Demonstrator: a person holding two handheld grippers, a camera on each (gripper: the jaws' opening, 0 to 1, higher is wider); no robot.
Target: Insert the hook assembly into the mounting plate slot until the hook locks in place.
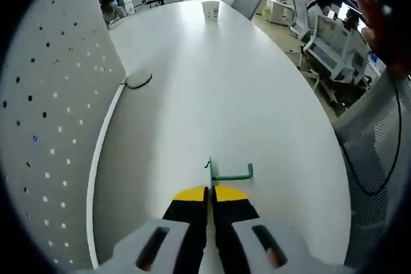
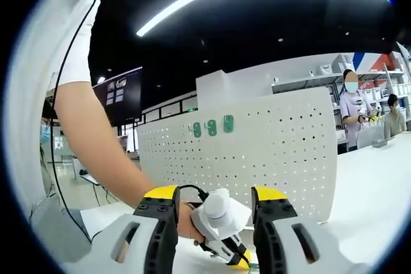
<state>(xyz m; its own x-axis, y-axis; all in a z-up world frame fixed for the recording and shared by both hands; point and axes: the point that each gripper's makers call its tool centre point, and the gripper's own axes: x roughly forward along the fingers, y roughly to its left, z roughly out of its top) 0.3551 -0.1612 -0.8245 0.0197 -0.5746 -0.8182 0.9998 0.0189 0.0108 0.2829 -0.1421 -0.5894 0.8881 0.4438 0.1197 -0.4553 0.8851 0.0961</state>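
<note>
Here, left gripper (image 1: pixel 210 192) pinched the green hook (image 1: pixel 228 172) low above the white table (image 1: pixel 212 94) | right gripper (image 2: pixel 214 198) stood spread, facing the pegboard (image 2: pixel 257 152) with three green plates (image 2: pixel 211 127).

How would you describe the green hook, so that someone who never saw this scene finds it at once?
Start from the long white table beside the white pegboard. At its near end, the left gripper has its yellow-tipped jaws shut on the green hook. It is a thin bent wire, the only green thing on that bare tabletop.
</note>
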